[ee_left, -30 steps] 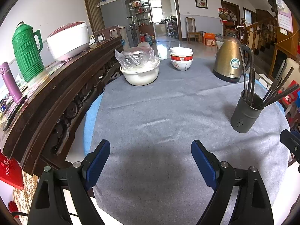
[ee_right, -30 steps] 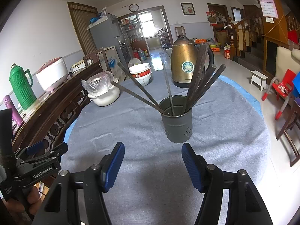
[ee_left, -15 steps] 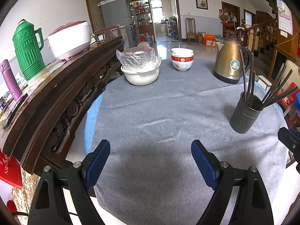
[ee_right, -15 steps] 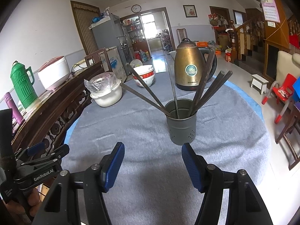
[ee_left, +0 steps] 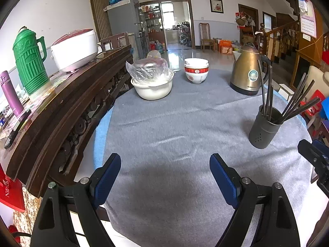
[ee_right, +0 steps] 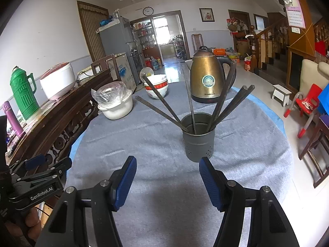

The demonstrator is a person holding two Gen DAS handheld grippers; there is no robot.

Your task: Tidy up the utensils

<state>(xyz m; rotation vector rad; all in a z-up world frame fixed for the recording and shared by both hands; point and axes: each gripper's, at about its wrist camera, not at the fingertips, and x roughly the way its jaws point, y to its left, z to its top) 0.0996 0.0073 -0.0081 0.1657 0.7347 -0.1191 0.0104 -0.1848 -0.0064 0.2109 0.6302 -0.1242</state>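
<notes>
**Both tongs wide, nothing gripped: take the sticks one by one**

Both tongs hang empty over the grey-clothed table (ee_right: 127,144). The right tongs (ee_right: 167,177) stand wide, with the cup (ee_right: 198,138) just ahead and slightly to their right; the left tongs (ee_left: 165,175) are equally wide and well apart from the cup (ee_left: 265,127), over bare cloth.

The step in hand looks like reaching for a utensil, and the right tongs are better placed for it. Judging by the spread, it would be wise to pick a stick that leans clear of the others, close on it high up where it stands alone, and draw it along its own slant so the cup does not tip. The left tongs could steady the cup if it shifts.

Several long, thin, dark sticks (ee_right: 222,105), probably chopsticks, splay out of the cup in all directions, some leaning left and some right. The cup is dark grey metal, upright, with small holes near its base. A kettle (ee_right: 205,78) stands behind it, apart.
</notes>
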